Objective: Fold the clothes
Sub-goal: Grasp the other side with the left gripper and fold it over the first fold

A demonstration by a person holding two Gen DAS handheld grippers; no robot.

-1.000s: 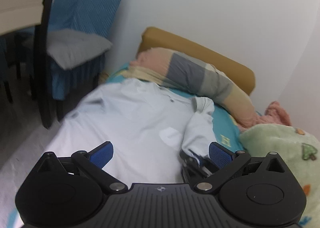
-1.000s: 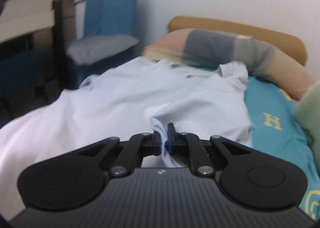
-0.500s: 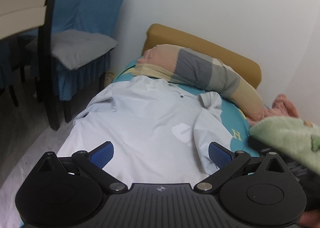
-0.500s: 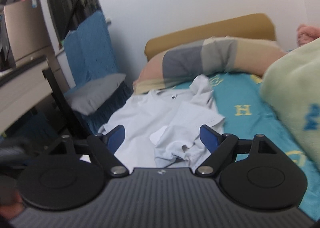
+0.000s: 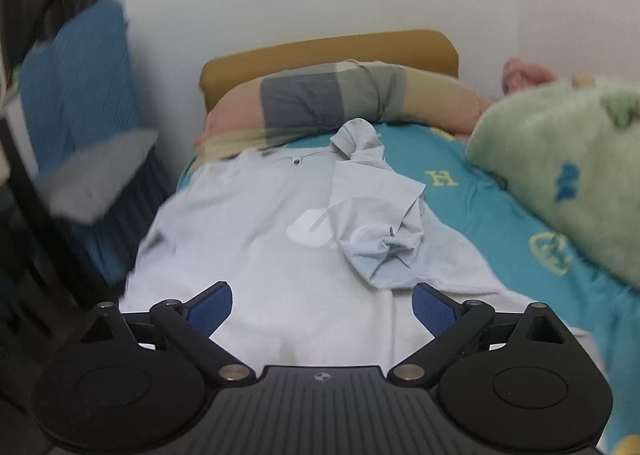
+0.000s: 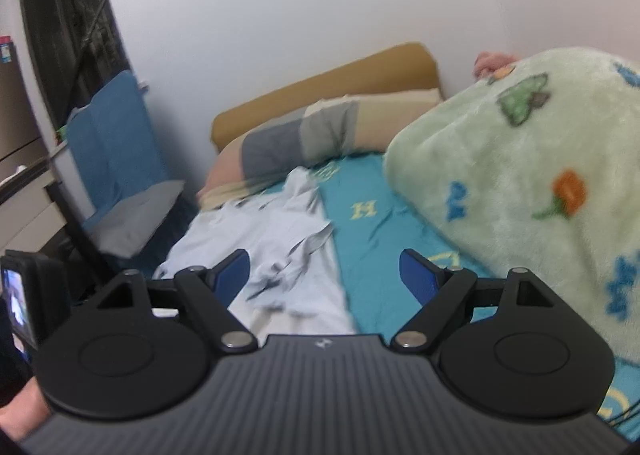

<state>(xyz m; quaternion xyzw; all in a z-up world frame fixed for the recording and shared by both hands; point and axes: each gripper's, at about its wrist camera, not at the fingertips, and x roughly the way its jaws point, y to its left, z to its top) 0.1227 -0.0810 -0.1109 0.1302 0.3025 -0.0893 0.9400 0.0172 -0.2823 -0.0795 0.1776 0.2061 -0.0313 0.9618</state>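
Shirt [image 5: 256, 239] lies on the bed [image 5: 480, 207], one sleeve [image 5: 380, 231] thrown crumpled across its chest. My left gripper [image 5: 322, 305] and right gripper [image 6: 324, 271] hover, jaws apart, empty. I judge most folding remains.

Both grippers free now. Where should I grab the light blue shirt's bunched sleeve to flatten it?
Probably pinch the crumpled cuff end of the bunched sleeve, coming from the teal sheet side with the right gripper: that end lies loose on the light blue shirt.
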